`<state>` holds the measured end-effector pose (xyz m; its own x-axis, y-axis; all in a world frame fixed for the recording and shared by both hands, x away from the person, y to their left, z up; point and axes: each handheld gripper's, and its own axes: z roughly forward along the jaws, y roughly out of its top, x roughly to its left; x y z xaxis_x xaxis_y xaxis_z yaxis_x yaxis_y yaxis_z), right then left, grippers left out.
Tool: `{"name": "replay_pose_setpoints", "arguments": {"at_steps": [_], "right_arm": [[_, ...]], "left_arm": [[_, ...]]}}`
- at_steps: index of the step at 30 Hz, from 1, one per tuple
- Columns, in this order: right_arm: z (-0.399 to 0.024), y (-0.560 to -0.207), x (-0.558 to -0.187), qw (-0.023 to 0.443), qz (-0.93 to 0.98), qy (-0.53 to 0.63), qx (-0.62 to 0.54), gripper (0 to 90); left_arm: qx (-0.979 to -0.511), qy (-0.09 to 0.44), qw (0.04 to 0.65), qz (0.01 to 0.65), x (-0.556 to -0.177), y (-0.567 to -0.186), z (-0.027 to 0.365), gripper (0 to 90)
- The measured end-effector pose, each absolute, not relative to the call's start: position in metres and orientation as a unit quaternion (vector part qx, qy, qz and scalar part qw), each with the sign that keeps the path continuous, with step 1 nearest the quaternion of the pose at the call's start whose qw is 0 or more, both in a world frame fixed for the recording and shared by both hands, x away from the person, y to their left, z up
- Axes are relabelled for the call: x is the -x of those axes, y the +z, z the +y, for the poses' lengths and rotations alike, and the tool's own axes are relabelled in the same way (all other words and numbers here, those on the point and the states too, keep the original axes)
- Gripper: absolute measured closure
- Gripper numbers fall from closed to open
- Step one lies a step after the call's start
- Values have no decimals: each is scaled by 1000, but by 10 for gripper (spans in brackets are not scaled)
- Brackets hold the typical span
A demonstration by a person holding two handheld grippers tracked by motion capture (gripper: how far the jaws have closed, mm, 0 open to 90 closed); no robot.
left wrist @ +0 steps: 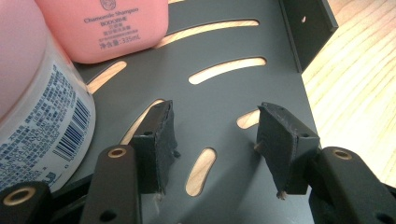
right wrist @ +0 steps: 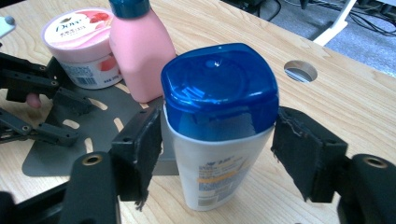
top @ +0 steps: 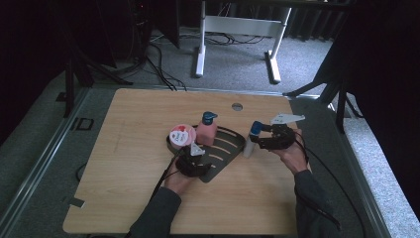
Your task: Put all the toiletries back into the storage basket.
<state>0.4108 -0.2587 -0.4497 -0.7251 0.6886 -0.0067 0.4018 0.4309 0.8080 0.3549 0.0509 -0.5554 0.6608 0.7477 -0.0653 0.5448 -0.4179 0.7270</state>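
On the wooden table (top: pixel 138 188) a dark slotted tray (top: pixel 225 151) lay near the middle, with 2 containers standing on its far-left part: a round tub with a pink lid (top: pixel 182 136) and, just to its right, a pink bottle with a dark blue cap (top: pixel 207 129).

The right gripper (top: pixel 258 140) was at the tray's right edge, reaching in from the right. Between its jaws stood a white bottle with a blue cap (right wrist: pixel 219 121), upright on the table just beside the tray's right rim. In the right gripper view the left pad lay against the bottle's side just under the cap, while the right pad stood a little clear of it, with a gap showing; so the jaws were parted around the bottle and not clamped on it. The bottle rested on the table, not lifted.

The left gripper (left wrist: pixel 215 144) hovered low over the near-left part of the tray, below the tub. Its jaws stood apart with nothing between them; through the gap showed the tray's dark surface and its slots. In that view the tub sat just to the left of the left jaw, and the pink bottle stood farther back on the tray.

A sleeve (top: pixel 158 213) came in from the near edge behind each gripper.
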Motion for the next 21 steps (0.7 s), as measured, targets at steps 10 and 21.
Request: {"name": "replay_pose_setpoints", "arguments": {"at_steps": [10,21], "right_arm": [[-243,-453,-412,196,817,417,-347,259],[-244,-452,-411,206,817,413,-346,367]], "left_arm": [[-831,136,375,389,-355,-556,51,467],[-830,135,376,389,-355,-556,51,467]]}}
